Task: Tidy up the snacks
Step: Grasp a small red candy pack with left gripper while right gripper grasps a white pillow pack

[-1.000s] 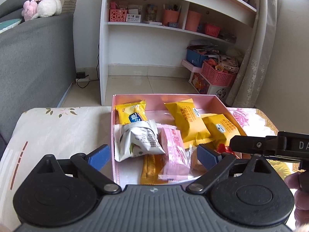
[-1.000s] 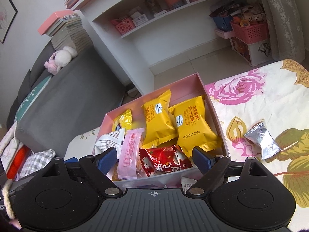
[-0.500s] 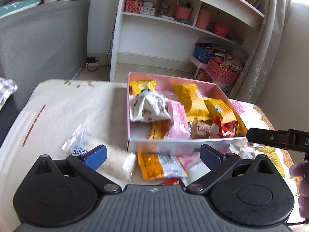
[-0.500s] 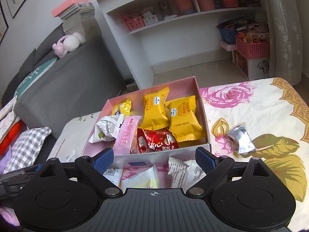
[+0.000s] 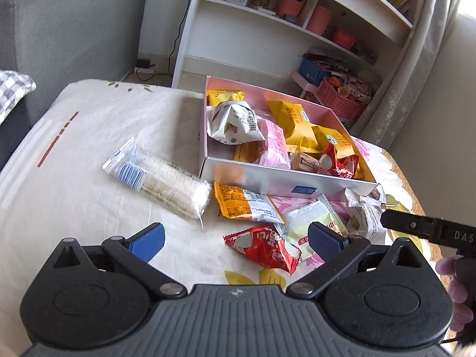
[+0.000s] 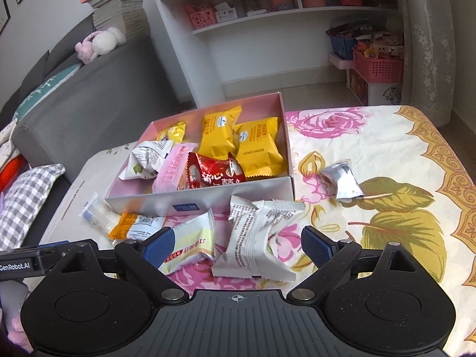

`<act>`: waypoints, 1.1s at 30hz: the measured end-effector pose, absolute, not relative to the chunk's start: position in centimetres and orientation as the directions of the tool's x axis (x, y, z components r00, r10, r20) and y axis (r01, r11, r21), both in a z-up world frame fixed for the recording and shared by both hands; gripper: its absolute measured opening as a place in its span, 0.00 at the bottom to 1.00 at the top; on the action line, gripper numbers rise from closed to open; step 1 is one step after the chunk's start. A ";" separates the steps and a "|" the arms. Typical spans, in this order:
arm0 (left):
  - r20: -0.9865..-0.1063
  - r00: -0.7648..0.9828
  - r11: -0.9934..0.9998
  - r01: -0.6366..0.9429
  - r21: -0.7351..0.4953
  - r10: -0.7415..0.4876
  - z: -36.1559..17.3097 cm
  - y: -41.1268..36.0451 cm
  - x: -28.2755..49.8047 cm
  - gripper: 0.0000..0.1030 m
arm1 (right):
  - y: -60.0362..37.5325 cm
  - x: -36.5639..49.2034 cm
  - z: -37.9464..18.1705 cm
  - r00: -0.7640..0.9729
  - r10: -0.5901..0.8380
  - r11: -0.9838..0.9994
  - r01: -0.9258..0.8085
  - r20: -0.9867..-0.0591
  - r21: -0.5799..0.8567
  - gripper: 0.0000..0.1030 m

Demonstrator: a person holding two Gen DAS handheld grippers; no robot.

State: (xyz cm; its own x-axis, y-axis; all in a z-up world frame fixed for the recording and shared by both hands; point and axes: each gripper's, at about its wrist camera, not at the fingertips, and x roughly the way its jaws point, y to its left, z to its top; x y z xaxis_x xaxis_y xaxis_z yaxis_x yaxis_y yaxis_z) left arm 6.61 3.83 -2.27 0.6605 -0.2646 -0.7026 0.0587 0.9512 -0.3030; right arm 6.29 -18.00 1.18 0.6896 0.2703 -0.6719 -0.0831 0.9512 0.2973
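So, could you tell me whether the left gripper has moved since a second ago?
Yes. The left gripper has pulled back from the pink box: its fingertips were over the box's near wall, and now they hover over loose snacks lying in front of it.

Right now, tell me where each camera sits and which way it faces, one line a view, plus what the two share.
Left wrist: rides the left claw, open above the table's left-front, facing the pink box, with the red snack packet between its fingers; the right claw's arm and a hand show at right.
Right wrist: rides the right claw, open, further right, facing the same box over a white snack packet; the left claw's body shows at lower left.
Shared: box, orange-white packet, shelf.
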 end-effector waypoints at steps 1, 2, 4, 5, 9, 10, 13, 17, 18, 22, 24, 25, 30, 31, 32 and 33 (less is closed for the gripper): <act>-0.706 0.657 0.950 0.050 -0.310 -0.264 -2.4 3.9 6.6 1.00 | -18.2 6.2 1.1 0.688 0.265 0.953 -0.078 -0.676 0.294 0.91; -0.710 0.652 0.948 0.040 -0.317 -0.265 -2.6 4.0 6.6 1.00 | -18.4 6.0 0.9 0.687 0.260 0.954 -0.074 -0.679 0.290 0.91; -0.718 0.641 0.941 0.021 -0.338 -0.272 -2.8 4.1 6.6 1.00 | -18.7 5.8 0.6 0.685 0.250 0.957 -0.067 -0.685 0.282 0.91; -0.722 0.633 0.936 0.011 -0.352 -0.278 -3.0 4.1 6.6 0.99 | -18.8 5.7 0.5 0.683 0.245 0.959 -0.064 -0.688 0.278 0.91; -0.736 0.611 0.920 -0.032 -0.392 -0.292 -3.5 3.9 7.0 0.99 | -19.1 5.8 -0.1 0.669 0.227 0.963 -0.049 -0.707 0.263 0.91; -0.738 0.607 0.916 -0.042 -0.400 -0.295 -3.6 3.8 7.1 0.98 | -19.3 5.8 -0.3 0.664 0.224 0.964 -0.044 -0.714 0.261 0.91; -0.746 0.591 0.900 -0.073 -0.429 -0.307 -4.1 3.4 7.4 0.95 | -19.4 6.1 -0.7 0.648 0.218 0.963 -0.021 -0.730 0.268 0.91; -0.754 0.573 0.885 -0.101 -0.454 -0.322 -4.7 2.7 7.8 0.86 | -19.4 6.3 -1.2 0.634 0.222 0.960 -0.007 -0.741 0.281 0.91; -0.756 0.568 0.883 -0.102 -0.457 -0.326 -4.9 2.5 7.9 0.84 | -19.4 6.3 -1.3 0.632 0.222 0.959 -0.005 -0.743 0.282 0.91; -0.767 0.556 0.896 -0.086 -0.435 -0.319 -5.1 1.8 7.9 0.70 | -19.2 6.5 -1.6 0.624 0.223 0.960 -0.008 -0.749 0.279 0.91; -0.770 0.558 0.909 -0.066 -0.413 -0.309 -5.0 1.6 7.7 0.61 | -19.1 6.6 -1.7 0.622 0.221 0.961 -0.010 -0.751 0.275 0.91; -0.769 0.556 0.909 -0.055 -0.412 -0.315 -5.0 1.6 7.6 0.55 | -19.1 6.6 -1.8 0.621 0.219 0.962 -0.010 -0.752 0.272 0.91; -0.770 0.533 0.910 0.002 -0.414 -0.351 -5.0 2.0 7.3 0.33 | -19.0 6.8 -2.0 0.616 0.215 0.963 -0.005 -0.758 0.269 0.91; -0.773 0.533 0.917 0.014 -0.399 -0.344 -5.0 2.0 7.2 0.28 | -19.0 6.8 -2.0 0.615 0.214 0.963 -0.004 -0.759 0.268 0.91; -0.779 0.532 0.926 0.025 -0.377 -0.331 -5.0 2.1 7.0 0.22 | -19.0 6.8 -2.0 0.615 0.215 0.963 -0.004 -0.759 0.269 0.91; -0.785 0.533 0.935 0.036 -0.354 -0.317 -4.9 2.2 6.9 0.22 | -18.9 6.8 -2.0 0.615 0.215 0.963 -0.004 -0.758 0.269 0.91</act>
State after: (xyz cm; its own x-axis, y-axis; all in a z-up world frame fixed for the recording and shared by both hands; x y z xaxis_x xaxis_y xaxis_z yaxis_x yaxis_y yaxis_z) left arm 6.92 2.24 -4.94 0.5329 -0.3171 -0.7845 0.0357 0.9347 -0.3536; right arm 6.82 -18.94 -2.05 0.6153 0.2149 -0.7585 -0.0044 0.9631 0.2693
